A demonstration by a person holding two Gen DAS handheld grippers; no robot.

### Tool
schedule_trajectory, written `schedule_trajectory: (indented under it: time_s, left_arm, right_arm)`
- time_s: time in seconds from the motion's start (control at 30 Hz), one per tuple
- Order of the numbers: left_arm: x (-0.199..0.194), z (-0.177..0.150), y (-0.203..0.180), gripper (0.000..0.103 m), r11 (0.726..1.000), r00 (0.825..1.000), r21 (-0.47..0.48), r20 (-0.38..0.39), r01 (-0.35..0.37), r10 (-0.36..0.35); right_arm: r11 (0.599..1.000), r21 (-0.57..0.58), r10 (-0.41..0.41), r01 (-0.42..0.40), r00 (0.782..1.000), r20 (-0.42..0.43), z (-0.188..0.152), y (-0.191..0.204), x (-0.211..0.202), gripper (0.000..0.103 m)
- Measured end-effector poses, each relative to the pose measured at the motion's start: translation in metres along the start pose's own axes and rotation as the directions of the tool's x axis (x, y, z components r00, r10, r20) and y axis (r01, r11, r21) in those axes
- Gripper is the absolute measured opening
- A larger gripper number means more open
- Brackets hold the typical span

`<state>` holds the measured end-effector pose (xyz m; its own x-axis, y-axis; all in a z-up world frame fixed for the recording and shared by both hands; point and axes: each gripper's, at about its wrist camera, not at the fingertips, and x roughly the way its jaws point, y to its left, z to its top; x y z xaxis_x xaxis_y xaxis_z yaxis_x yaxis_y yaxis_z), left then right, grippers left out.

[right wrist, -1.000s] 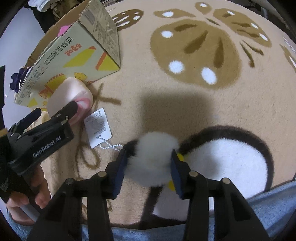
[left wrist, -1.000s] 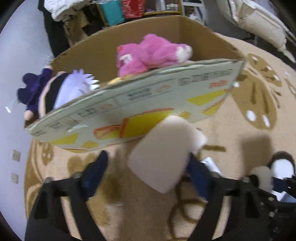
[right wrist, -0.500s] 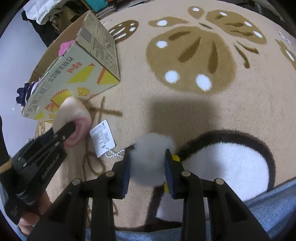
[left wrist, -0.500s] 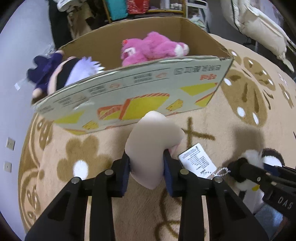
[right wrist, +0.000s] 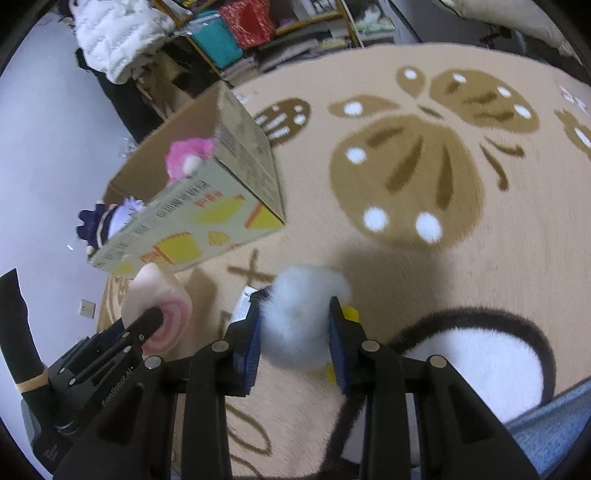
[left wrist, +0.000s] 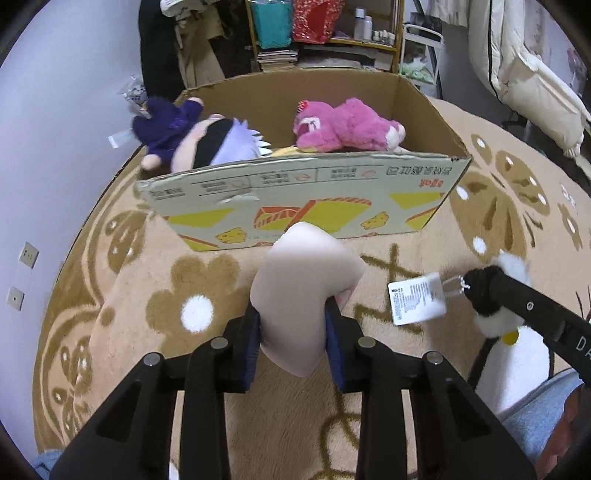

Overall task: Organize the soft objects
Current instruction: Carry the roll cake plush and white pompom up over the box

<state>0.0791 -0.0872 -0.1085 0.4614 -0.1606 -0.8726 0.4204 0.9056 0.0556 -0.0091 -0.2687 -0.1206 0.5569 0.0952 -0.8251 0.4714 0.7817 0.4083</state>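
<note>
My left gripper [left wrist: 291, 332] is shut on a pale pink soft toy [left wrist: 306, 288] and holds it above the rug, just in front of the cardboard box [left wrist: 306, 195]. The toy's pink swirl end shows in the right wrist view [right wrist: 166, 317]. My right gripper [right wrist: 295, 332] is shut on a white fluffy plush [right wrist: 303, 314] with a paper tag [left wrist: 415, 302], to the right of the left gripper. The box [right wrist: 207, 218] holds a pink plush bear [left wrist: 343, 125] and a purple-clothed doll [left wrist: 192, 136].
A tan rug with brown flower patterns [right wrist: 406, 166] covers the floor. Shelves with bags [left wrist: 295, 22] and hanging clothes stand behind the box. A white wall with outlets [left wrist: 27, 254] is at the left. A black-and-white rug patch [right wrist: 480, 362] lies near me.
Both grippers closed on their toys and lifted them off the rug. Both views pulled back and up, so the box now appears farther away and its inside shows.
</note>
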Motion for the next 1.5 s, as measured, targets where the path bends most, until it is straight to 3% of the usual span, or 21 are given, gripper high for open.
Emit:
schedule_trajectory:
  time_s: [0.27, 0.73, 1.5]
  left_arm:
    - [-0.023, -0.004, 0.020, 0.029, 0.997, 0.999, -0.078, 0.048, -0.001, 0.005]
    - [-0.062, -0.001, 0.030, 0.028, 0.993, 0.981, -0.087, 0.166, -0.084, 0.097]
    - [-0.121, 0.025, 0.051, 0.028, 0.978, 0.910, -0.141, 0.366, -0.156, 0.198]
  right_arm:
    - [0.995, -0.100, 0.023, -0.011, 0.993, 0.117, -0.004, 0.023, -0.029, 0.034]
    - [0.980, -0.197, 0.078, -0.029, 0.967, 0.244, -0.006, 0.045, -0.058, 0.034]
    - [0.957, -0.284, 0.165, -0.062, 0.919, 0.357, 0.012, 0.073, -0.076, 0.034]
